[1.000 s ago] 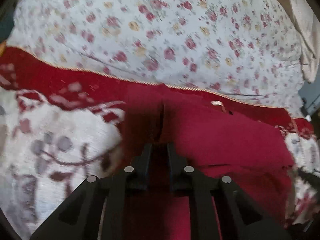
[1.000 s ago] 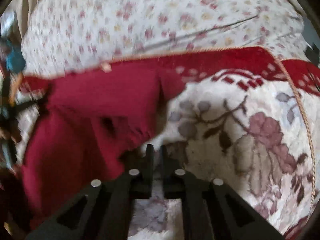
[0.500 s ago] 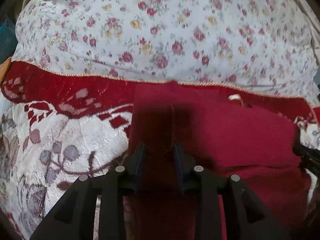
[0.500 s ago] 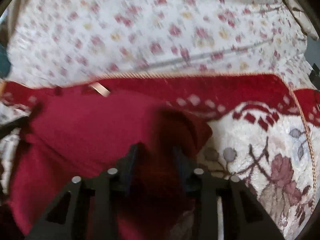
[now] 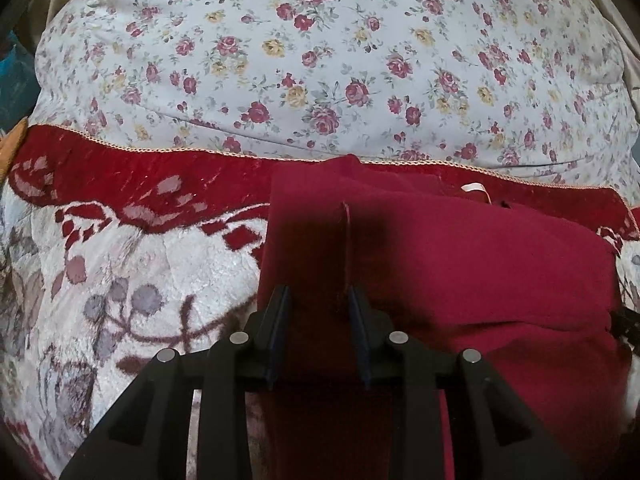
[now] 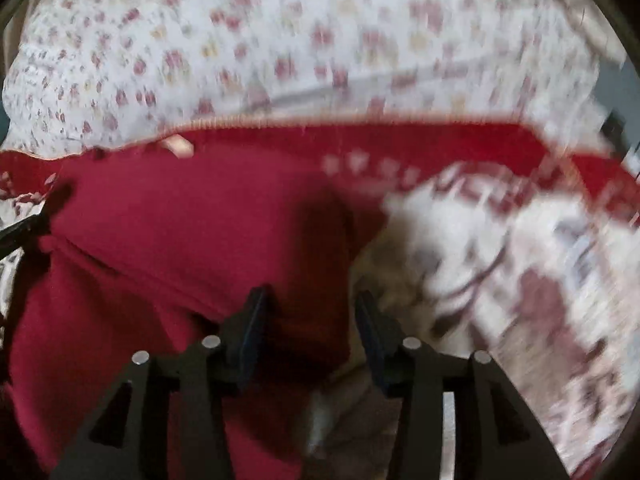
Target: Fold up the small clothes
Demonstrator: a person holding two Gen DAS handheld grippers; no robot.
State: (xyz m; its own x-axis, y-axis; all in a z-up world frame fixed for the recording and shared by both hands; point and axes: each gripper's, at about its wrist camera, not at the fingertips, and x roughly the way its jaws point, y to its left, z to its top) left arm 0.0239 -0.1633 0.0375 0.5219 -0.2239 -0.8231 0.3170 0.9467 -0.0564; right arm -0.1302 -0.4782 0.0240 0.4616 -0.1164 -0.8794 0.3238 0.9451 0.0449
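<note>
Widest thing in front of me is the floral bedsheet (image 5: 320,60), pale with small red and yellow roses, filling the far half of both views. Nearer lies the red-and-cream blanket (image 5: 120,260), its deep red border edged in gold cord running straight across, and a cream field with grey and mauve flowers below it. On that blanket sits the dark red garment (image 5: 460,272), folded over itself, its far edge along the blanket's red border and its left edge a straight vertical line in my left view; in the right view its right edge ends over the cream part of the blanket. A small pale tag (image 5: 474,189) shows near its far edge. My left tool (image 5: 318,300) hangs above the garment's left portion with its fingers apart; a thin raised crease of the cloth runs up from beside the right finger, and nothing is pinched. My right tool (image 6: 308,308) is over the garment's right edge, its jaws have just been opening and now stand wide, with red cloth lying between them but not squeezed. That right view is blurred. At its left edge I catch a dark tip of the other tool.
</note>
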